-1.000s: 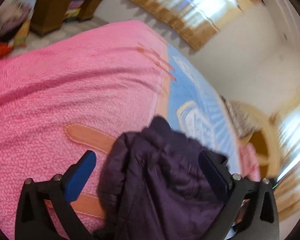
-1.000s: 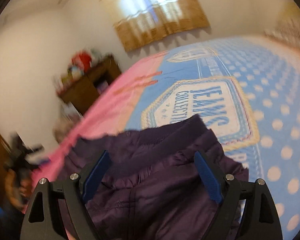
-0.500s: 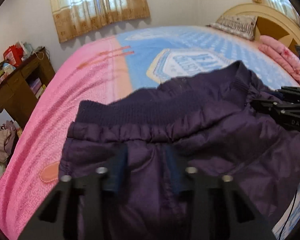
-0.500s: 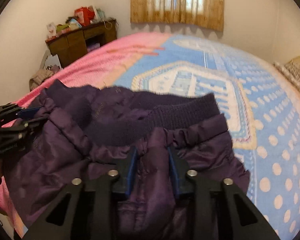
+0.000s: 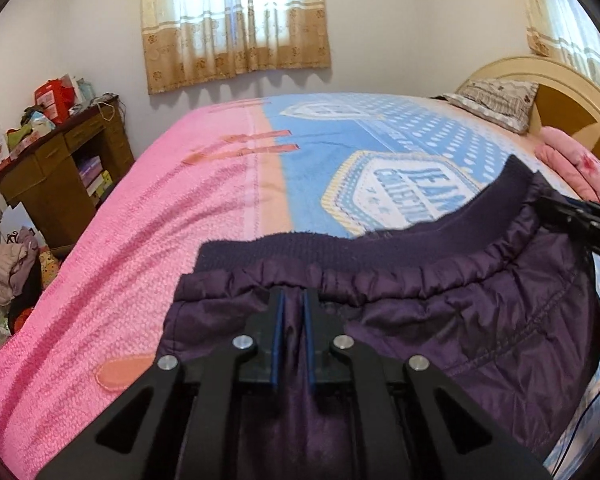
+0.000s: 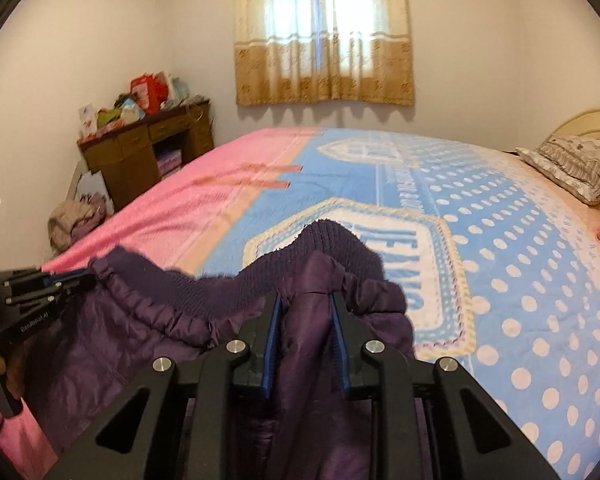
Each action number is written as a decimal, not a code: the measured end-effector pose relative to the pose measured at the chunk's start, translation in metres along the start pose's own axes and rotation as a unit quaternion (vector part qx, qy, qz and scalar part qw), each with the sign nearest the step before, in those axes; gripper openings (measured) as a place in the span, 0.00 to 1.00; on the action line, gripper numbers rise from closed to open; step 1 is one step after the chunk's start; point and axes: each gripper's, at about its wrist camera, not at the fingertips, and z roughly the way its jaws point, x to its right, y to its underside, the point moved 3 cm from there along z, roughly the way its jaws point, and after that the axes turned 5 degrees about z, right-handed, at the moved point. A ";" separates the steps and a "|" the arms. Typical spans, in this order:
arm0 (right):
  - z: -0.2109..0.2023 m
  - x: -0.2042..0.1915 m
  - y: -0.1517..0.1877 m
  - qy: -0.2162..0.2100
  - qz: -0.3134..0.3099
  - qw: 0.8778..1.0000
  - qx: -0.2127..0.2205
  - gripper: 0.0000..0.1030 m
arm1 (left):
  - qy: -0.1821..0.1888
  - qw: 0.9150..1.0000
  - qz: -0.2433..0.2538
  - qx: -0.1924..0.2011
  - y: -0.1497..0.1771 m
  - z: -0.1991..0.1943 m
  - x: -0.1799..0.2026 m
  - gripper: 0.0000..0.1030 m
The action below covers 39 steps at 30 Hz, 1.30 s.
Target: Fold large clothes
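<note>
Up front, left gripper [image 5: 291, 330]: clamped tight on the purple jacket [image 5: 440, 320] just under its ribbed hem [image 5: 340, 246], blue pads nearly together with only a thin fold between.
Right gripper [image 6: 304, 344]: also pinching the jacket, with a fatter bunch of fabric between the pads.
Why held like this: looks like both grabs sit along one edge, so the hem spans between them and the jacket can be lowered flat for a fold, I'd guess.
Jacket: hanging from the two grips at the near edge of the bed.
Surface: pink and blue polka-dot bedspread [image 6: 500, 240], soft and a bit rumpled.
Room: pillow [image 6: 572, 166] by the headboard [image 5: 560, 92], cluttered wooden desk [image 6: 140, 152], curtained window [image 6: 324, 36] on the far wall.
</note>
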 end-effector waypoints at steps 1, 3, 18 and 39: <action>0.001 0.000 -0.002 0.006 -0.003 1.000 0.003 0.23 | 0.000 1.000 -0.003 0.003 -0.001 -0.001 -0.003 0.06; 0.013 0.000 -0.002 0.014 0.001 1.000 -0.005 0.23 | -0.007 1.000 -0.013 0.006 -0.001 0.003 -0.010 0.06; 0.098 0.020 0.059 0.055 0.014 0.990 -0.131 0.24 | -0.086 0.994 0.047 -0.041 0.026 0.063 0.011 0.10; 0.050 0.005 0.035 0.094 0.015 0.993 -0.074 0.68 | -0.084 0.996 -0.019 0.002 -0.004 0.008 0.006 0.48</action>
